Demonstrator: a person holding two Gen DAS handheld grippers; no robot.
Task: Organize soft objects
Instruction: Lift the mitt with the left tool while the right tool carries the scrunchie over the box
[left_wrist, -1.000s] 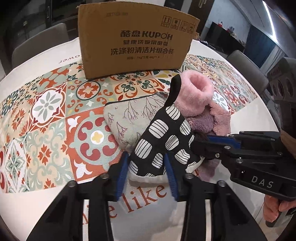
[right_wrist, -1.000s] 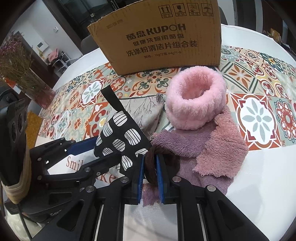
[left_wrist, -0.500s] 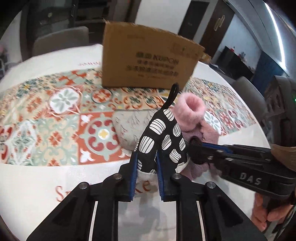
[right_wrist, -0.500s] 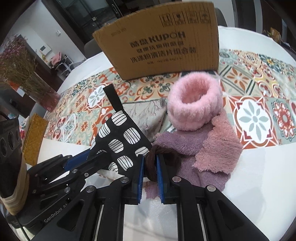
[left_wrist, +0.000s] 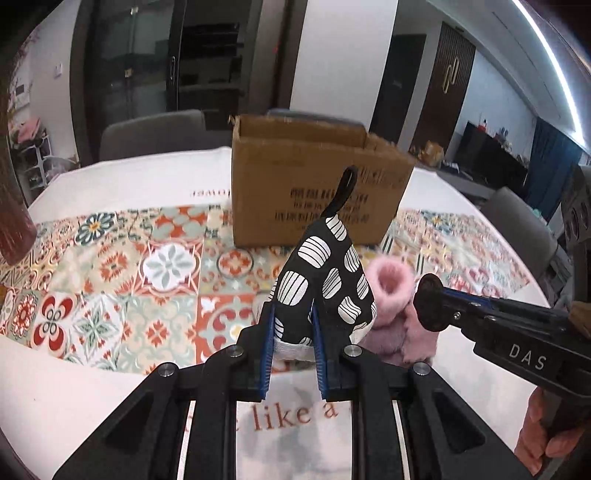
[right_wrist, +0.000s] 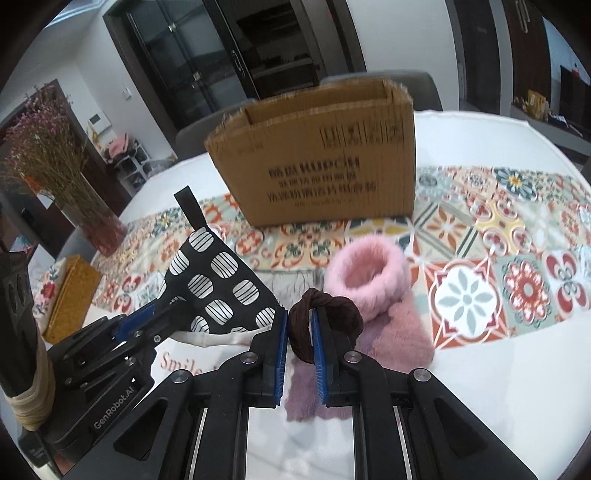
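Left wrist view first: my left gripper (left_wrist: 292, 339) is clamped on the lower edge of the black-and-white spotted cloth (left_wrist: 321, 284), which stands up between the blue pads with its black hanging loop (left_wrist: 345, 186) poking above it. Those jaws have just been closing, and the cloth sits firmly between them now. On the right wrist view, my right gripper (right_wrist: 299, 334) is pinched tight on a dark brown hair tie (right_wrist: 323, 314), with one strand of it squeezed between the pads and the rest looping out to the right.

Both pieces look lifted clear of the patterned tablecloth (left_wrist: 110, 280). The pink furry band (right_wrist: 369, 282) and the purple fluffy cloth (right_wrist: 391, 339) lie on the table just beyond the fingers. The open cardboard box (right_wrist: 314, 173) stands behind them, and I take it as the place everything goes.

My worries from here:
- The hair tie is held by a thin strand; a quick swing could let it slide out of the pads.
- The spotted cloth hangs wide, and its white lining droops below; it might drag the pink band or catch the box rim.
- The two grippers sit close together, so carrying both at once risks knocking one against the other.
- The box is blurred, so I cannot tell whether anything lies inside already.
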